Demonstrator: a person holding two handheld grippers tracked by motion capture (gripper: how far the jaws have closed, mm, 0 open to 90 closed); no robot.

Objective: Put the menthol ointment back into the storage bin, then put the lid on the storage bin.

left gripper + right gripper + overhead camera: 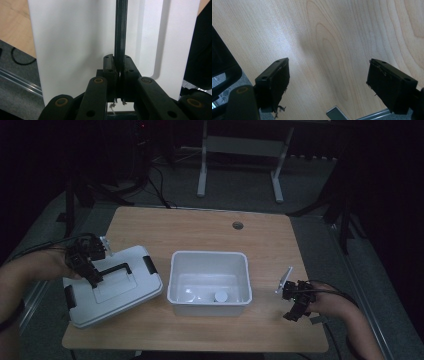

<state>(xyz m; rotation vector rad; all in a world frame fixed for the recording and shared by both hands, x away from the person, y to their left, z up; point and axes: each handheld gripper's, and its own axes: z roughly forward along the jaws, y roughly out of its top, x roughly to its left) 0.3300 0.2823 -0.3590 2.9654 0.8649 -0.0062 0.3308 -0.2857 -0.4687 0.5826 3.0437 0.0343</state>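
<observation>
**Left jaws clamped on the lid handle, right ones just sitting there open**

So in the high view the white lid [112, 287] with its black latches sat at about 9 o'clock on the wooden surface [210, 227], tilted, just beside the open white bin [209, 282] in the middle. The left gripper [92, 276] was on top of it, jaws pinched tight around the lid's black handle [116, 269]. The left gripper view backed that up: the thin black handle [121, 32] ran straight up between the two closed jaws, white lid [75, 45] plastic right behind it.

The bin had a couple of small round white things [220, 295] on its floor, too small to say what they were.

The right gripper [294, 309] was down at around 4 o'clock, well apart from the bin. Its own view showed the jaws spread wide over bare wood grain [332, 37], gripping nothing.
</observation>
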